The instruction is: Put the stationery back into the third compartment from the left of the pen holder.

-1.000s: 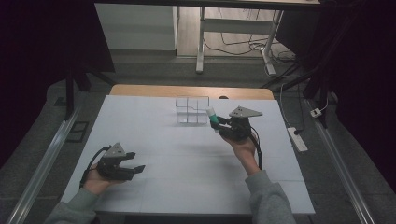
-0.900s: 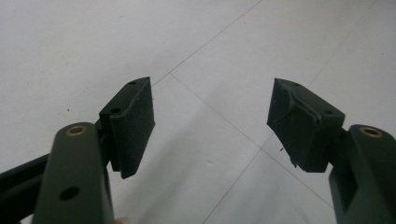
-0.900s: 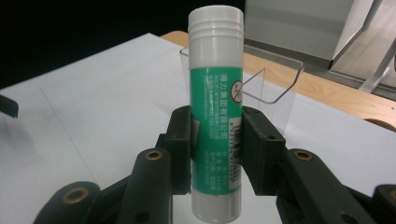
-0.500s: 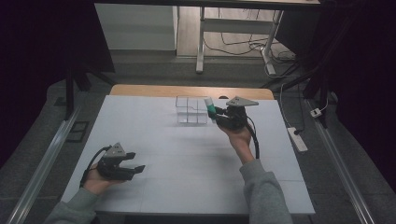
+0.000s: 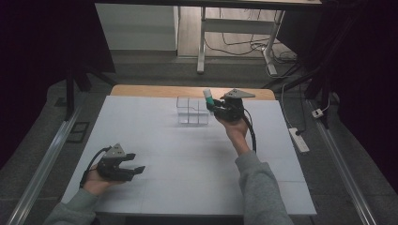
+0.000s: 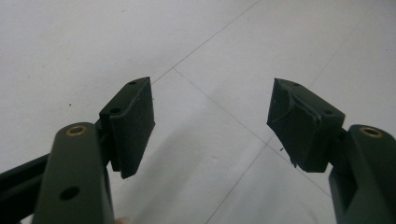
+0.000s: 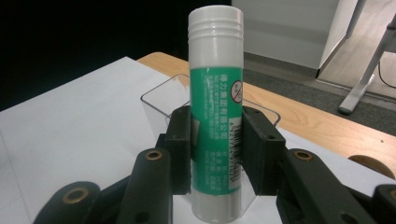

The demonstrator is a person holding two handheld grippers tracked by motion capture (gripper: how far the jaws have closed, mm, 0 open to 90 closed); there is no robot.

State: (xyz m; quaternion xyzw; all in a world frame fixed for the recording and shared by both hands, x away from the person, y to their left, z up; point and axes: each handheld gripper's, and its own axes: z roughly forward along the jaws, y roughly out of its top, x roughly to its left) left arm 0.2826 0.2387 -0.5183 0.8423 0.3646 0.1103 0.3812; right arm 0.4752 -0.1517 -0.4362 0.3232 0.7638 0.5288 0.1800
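My right gripper [image 5: 212, 105] has its fingers [image 7: 181, 149] clenched on a glue stick [image 7: 215, 112], a white tube with a green label, standing upright between the pads. Since a second ago I have carried it from just right of the clear compartment box [image 5: 192, 110] toward that box's far right corner; it now seems to hang just above that corner, though I cannot tell over which cell. My left gripper [image 5: 133, 163] has kept its place on the white worktop [image 5: 155, 140], well short of the box, fingers [image 6: 133, 123] spread apart with nothing between them.
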